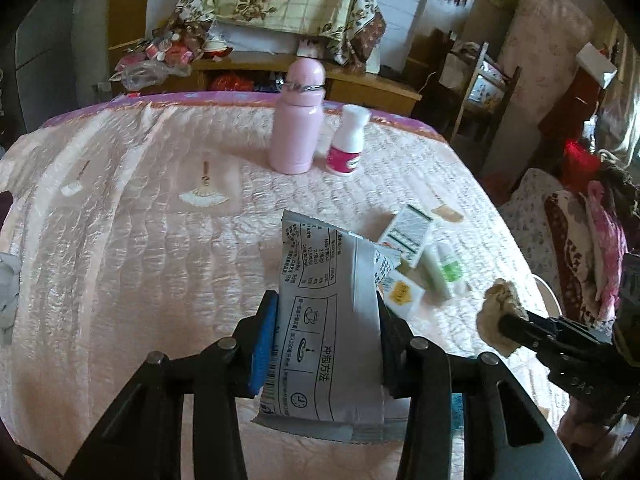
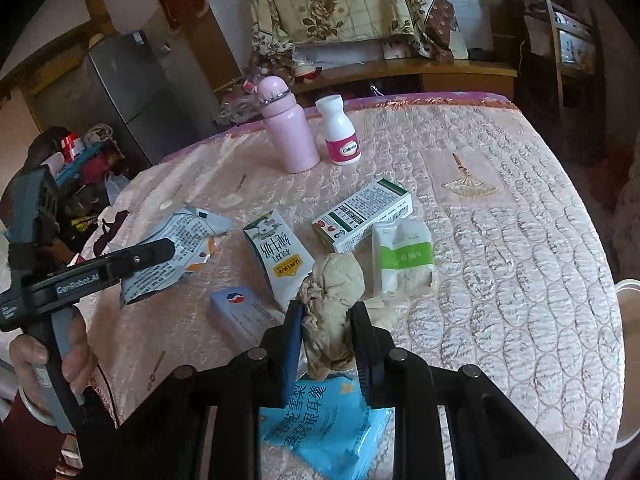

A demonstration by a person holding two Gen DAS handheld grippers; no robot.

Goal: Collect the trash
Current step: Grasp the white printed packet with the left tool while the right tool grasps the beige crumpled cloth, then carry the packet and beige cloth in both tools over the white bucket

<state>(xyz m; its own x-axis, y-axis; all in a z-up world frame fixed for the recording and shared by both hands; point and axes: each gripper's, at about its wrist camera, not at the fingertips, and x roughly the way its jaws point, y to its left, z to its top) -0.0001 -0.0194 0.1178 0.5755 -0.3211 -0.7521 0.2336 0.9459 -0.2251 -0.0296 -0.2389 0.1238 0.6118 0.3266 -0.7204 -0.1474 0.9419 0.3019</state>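
My left gripper (image 1: 326,312) is shut on a grey printed sachet (image 1: 324,320) and holds it above the pink table. It also shows in the right wrist view (image 2: 172,240), held by the left gripper (image 2: 160,254). My right gripper (image 2: 326,316) is shut on a crumpled beige tissue (image 2: 336,292); the tissue also shows in the left wrist view (image 1: 500,316). On the table lie a milk carton (image 2: 276,254), a medicine box (image 2: 364,214), a tissue pack (image 2: 402,260), a small blue-white box (image 2: 244,312) and a blue packet (image 2: 320,428).
A pink flask (image 2: 286,128) and a white pill bottle (image 2: 340,132) stand at the far side of the table (image 2: 520,260). A white bucket rim (image 2: 628,320) shows at the table's right. A fridge (image 2: 132,92) and cluttered shelves stand behind.
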